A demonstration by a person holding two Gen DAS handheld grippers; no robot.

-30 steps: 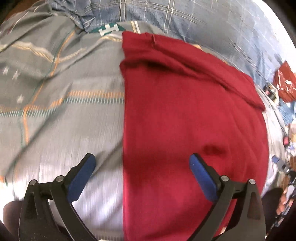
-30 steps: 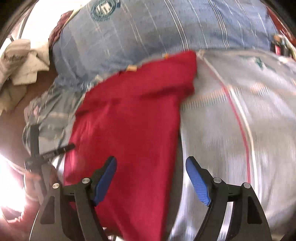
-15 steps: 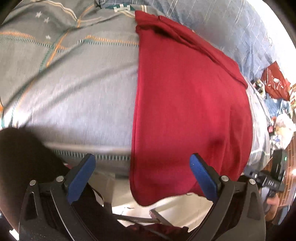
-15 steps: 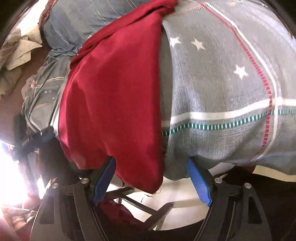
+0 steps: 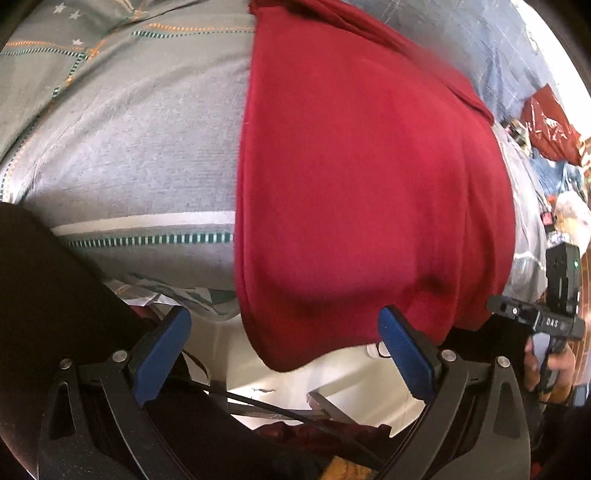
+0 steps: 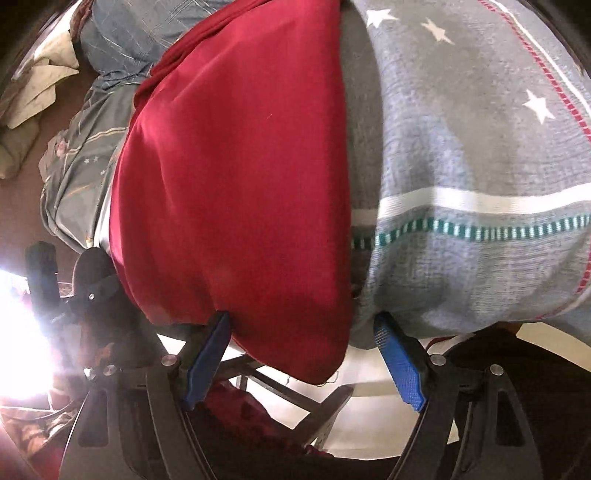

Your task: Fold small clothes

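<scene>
A dark red garment [image 5: 362, 177] lies flat on the grey patterned bedsheet [image 5: 140, 147], and its near end hangs over the bed's edge. My left gripper [image 5: 284, 354] is open at that edge, with the garment's hanging left corner between the blue pads, neither pad pressing it. In the right wrist view the same red garment [image 6: 236, 184] droops over the edge. There my right gripper [image 6: 303, 363] is open around the right corner, its left fingertip [image 6: 207, 354] close against the cloth. A hand holds the right gripper's body [image 5: 554, 317] at the left view's right side.
A blue checked pillow [image 5: 461, 33] lies beyond the garment. A red plastic bag [image 5: 546, 125] and clutter sit far right. Cream cloths [image 6: 33, 85] lie on the floor at the left. Below the bed edge are a metal frame [image 6: 295, 391], pale floor and a dark red cloth [image 5: 332, 432].
Both grippers came back toward the near bed edge and tipped down. The garment's hanging corners now sit between the fingers. Both grippers stayed open.
</scene>
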